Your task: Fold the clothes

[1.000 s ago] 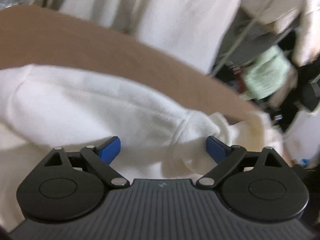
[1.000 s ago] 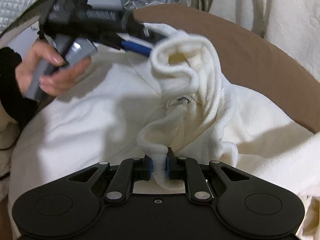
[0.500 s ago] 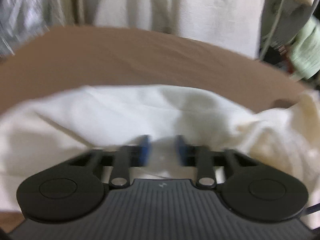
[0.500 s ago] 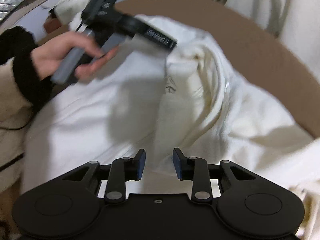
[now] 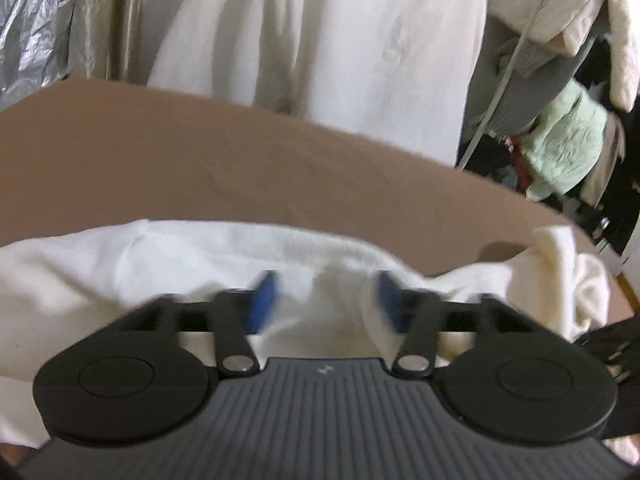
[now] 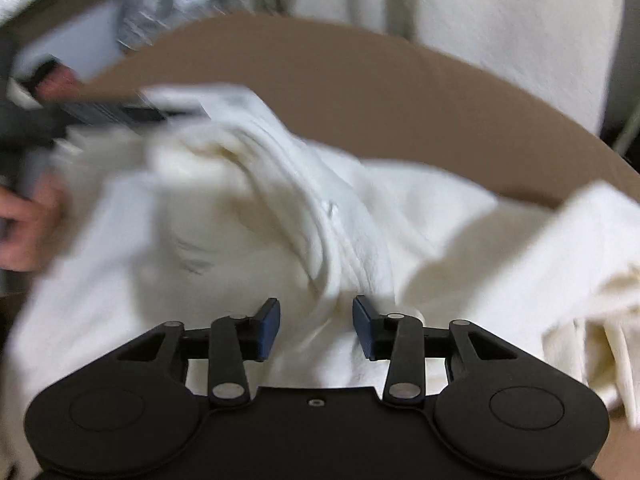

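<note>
A second ago my right claw [image 6: 316, 328] pinched a fold of the white fleece [image 6: 248, 240]; since then its jaws have been opening, and cloth now lies loose between the parted blue pads [image 6: 267, 330], nothing held. My left claw [image 5: 324, 304] snapped nearly shut and has just been opening again; it stands wide over the fleece [image 5: 120, 264], gripping nothing. The fleece is heaped on the brown table [image 5: 240, 160]. Farther left, my hand [image 6: 28, 232] holds the other tool. Beyond hangs pale cloth [image 5: 340, 40].
</note>
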### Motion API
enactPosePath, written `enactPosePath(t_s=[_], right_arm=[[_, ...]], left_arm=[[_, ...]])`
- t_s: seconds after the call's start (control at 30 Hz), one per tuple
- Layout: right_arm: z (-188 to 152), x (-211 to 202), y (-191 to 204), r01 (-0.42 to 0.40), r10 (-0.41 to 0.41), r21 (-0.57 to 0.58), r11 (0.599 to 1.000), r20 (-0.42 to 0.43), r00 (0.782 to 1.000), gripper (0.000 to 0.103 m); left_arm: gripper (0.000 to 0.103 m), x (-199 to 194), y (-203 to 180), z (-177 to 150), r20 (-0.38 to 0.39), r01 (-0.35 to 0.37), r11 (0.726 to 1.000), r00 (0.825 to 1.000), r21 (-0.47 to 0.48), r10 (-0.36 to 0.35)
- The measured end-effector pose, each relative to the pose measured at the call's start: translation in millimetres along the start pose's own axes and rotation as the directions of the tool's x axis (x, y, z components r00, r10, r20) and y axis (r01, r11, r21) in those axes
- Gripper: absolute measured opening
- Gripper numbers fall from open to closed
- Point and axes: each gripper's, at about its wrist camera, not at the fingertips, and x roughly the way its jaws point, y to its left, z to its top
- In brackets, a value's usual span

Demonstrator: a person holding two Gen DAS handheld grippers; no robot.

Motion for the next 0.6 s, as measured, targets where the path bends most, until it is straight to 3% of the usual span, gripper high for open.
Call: enactPosePath(t_s=[0.03, 0.1, 0.13, 0.2, 0.27, 0.33, 0.4, 0.43, 0.47, 0.53, 0.6], right_arm=[[-2.5, 4.5, 4.6, 0.029, -0.029, -0.027, 0.999, -0.006, 1.0, 0.043], [-6.3, 3.6, 15.2, 0.081, -0.08, -0.12, 0.989, 0.021, 0.997, 0.03], [-7.6, 2.1, 20.3, 0.119, -0.115, -0.165, 0.979, 0.036, 0.993, 0.006], [-6.3, -8.8, 24.8, 0.183, -0.164, -0.213, 0.96, 0.1, 0.981, 0.006], [-2.8, -21.1, 25.7, 0.233, -0.196, -0.235, 0.944, 0.172, 0.966, 0.005], [4.8, -31.1, 21.9, 0.278, -0.227, -0.225, 0.934, 0.229, 0.947, 0.005], [16.0, -41.6, 16.6, 0.287, -0.224, -0.203, 0.936, 0.282, 0.933, 0.005], [22.6, -46.1, 14.7, 0.289, -0.221, -0.199, 0.936, 0.308, 0.926, 0.005], [30.6, -50.3, 14.2, 0.301, -0.222, -0.205, 0.931, 0.333, 0.916, 0.005], [48.9, -59.9, 13.4, 0.315, -0.22, -0.224, 0.922, 0.366, 0.904, 0.005], [70.3, -63.6, 9.2, 0.34, -0.218, -0.263, 0.903, 0.4, 0.89, 0.005]], left_arm=[[0.073, 0.6, -1.7, -1.5, 0.003, 0.003, 1.0, 1.0, 0.002, -0.003], [0.073, 5.4, -4.8, -4.7, -0.024, 0.019, 1.0, 1.0, 0.011, -0.019], [0.078, 8.3, -6.3, -6.3, -0.041, 0.029, 0.999, 0.999, 0.016, -0.028], [0.09, 19.9, -8.6, -11.5, -0.109, 0.053, 0.998, 0.993, 0.018, -0.05], [0.09, 36.2, -9.3, -16.6, -0.182, 0.065, 0.998, 0.981, 0.014, -0.061], [0.089, 48.3, -7.4, -20.4, -0.187, 0.055, 0.998, 0.981, -0.005, -0.055], [0.058, 55.7, -4.2, -14.2, -0.15, 0.065, 0.997, 0.986, -0.036, -0.069], [0.032, 57.8, -3.2, -7.0, -0.147, 0.078, 0.996, 0.986, -0.036, -0.082], [0.023, 60.0, -2.2, 0.3, -0.144, 0.09, 0.995, 0.985, -0.036, -0.095], [0.015, 55.5, -1.5, 20.7, -0.106, 0.094, 0.995, 0.99, -0.042, -0.098], [0.015, 49.5, -3.6, 51.7, -0.048, 0.069, 0.997, 0.996, -0.021, -0.07]])
